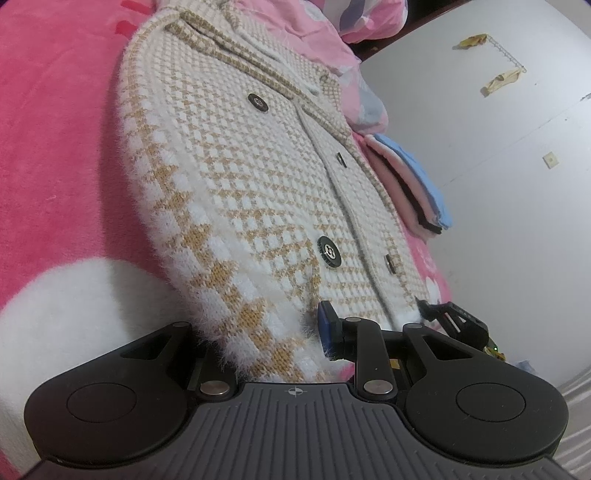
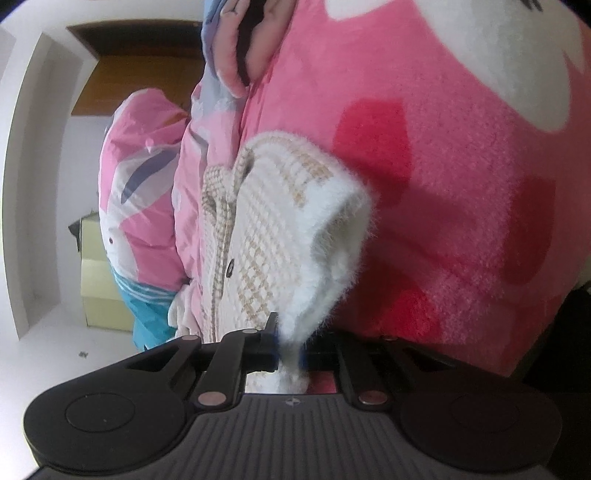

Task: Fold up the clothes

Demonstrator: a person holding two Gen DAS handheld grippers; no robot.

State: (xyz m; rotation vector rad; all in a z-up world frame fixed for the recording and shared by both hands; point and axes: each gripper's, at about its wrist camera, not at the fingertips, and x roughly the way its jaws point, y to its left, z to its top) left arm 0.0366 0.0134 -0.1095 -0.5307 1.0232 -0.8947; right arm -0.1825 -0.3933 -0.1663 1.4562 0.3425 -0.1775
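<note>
A fuzzy cream-and-tan checked knit cardigan [image 1: 258, 192] lies spread on a pink plush blanket [image 1: 55, 155] patterned with large white shapes, its dark round metal-look buttons [image 1: 330, 252] running along the placket. The left tongs [image 1: 266, 343] are clamped on the furry white hem at 6 o'clock in the left wrist view, the blue-padded finger [image 1: 328, 332] pressed into the fabric. In the right wrist view the right tongs [image 2: 288, 350] pinch a narrow fold of the same cardigan's fluffy white edge [image 2: 295, 258], jaws nearly together. Any lettering on the buttons is too small to read. At 3 o'clock of the cardigan, a stack of folded pink, black and blue clothes [image 1: 417, 192] sits on the blanket. At 12 o'clock, a glossy pink printed quilt [image 1: 325, 33] is bunched. Beyond it rises a white wall [image 1: 498, 129] with scraps of yellowed tape.
</note>
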